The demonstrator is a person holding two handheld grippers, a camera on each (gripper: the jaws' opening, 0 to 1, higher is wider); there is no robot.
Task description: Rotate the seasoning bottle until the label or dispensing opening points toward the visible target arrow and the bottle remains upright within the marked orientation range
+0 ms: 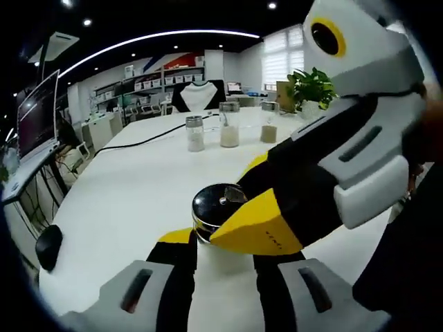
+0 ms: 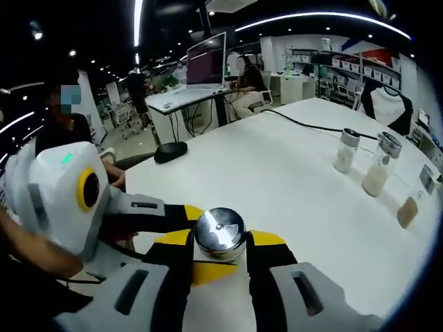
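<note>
The seasoning bottle (image 1: 216,211) stands upright on the white table (image 1: 138,194), its shiny metal cap between the 2 yellow-tipped jaws of the left gripper (image 1: 221,245). In the left gripper view those jaws reach up on either side of the bottle's lower body, but whether they press on it or only flank it cannot be told. The right gripper (image 1: 259,228) comes into this view from the right, 1 yellow jaw tip lying against the cap's near side.

In the right gripper view the bottle (image 2: 219,235) sits between the right gripper's (image 2: 219,266) own jaws, which close in against its sides below the cap. The left gripper (image 2: 173,228) enters from the left at the same bottle.

Well beyond both grippers, 3 other glass jars (image 1: 228,128) stand in a row on the table, and a black mouse (image 2: 170,151) lies near its far edge.
</note>
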